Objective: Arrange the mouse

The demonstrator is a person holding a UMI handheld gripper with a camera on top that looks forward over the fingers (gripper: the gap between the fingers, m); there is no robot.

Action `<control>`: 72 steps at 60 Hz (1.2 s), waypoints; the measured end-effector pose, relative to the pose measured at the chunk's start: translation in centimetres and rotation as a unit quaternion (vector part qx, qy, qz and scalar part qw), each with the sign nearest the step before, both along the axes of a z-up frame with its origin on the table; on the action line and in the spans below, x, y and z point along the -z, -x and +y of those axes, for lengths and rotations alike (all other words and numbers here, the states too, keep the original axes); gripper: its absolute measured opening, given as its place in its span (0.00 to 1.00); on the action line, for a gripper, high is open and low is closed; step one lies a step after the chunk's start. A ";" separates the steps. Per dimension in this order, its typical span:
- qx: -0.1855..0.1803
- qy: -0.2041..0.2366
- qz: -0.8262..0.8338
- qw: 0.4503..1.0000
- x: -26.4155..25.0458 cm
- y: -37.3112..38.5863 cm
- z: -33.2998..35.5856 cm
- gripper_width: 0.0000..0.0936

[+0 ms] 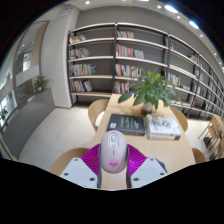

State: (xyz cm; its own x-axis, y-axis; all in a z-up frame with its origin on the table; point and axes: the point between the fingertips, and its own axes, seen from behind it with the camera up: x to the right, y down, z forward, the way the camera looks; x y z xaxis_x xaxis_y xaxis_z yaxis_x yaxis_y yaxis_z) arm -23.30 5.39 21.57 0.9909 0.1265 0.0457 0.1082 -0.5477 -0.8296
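A pale pink-white mouse (112,152) with a small pink mark on its back sits between my gripper's (112,160) fingers, its front pointing away from me. Both magenta pads (93,158) press against its sides, so the gripper is shut on it. The mouse is held up in the air, well above the floor and tables, with the white finger bodies (82,172) flanking it below.
Beyond the fingers stands a round wooden table (140,122) with a potted plant (152,90), a dark keyboard (126,125) and an open book (162,125). Long bookshelves (130,55) line the back wall. Another small plant (40,83) stands far left.
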 end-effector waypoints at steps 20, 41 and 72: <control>0.064 -0.001 0.003 0.998 0.5 -17.0 6.0 0.35; 0.054 0.177 0.008 0.983 22.1 -19.5 -0.4 0.37; 0.040 0.126 0.006 0.991 12.2 -17.0 -3.8 0.75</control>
State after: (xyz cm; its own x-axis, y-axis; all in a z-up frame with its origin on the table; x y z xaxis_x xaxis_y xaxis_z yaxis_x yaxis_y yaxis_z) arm -6.30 1.55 9.33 0.9985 0.0534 0.0113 0.0474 -0.7435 -0.6670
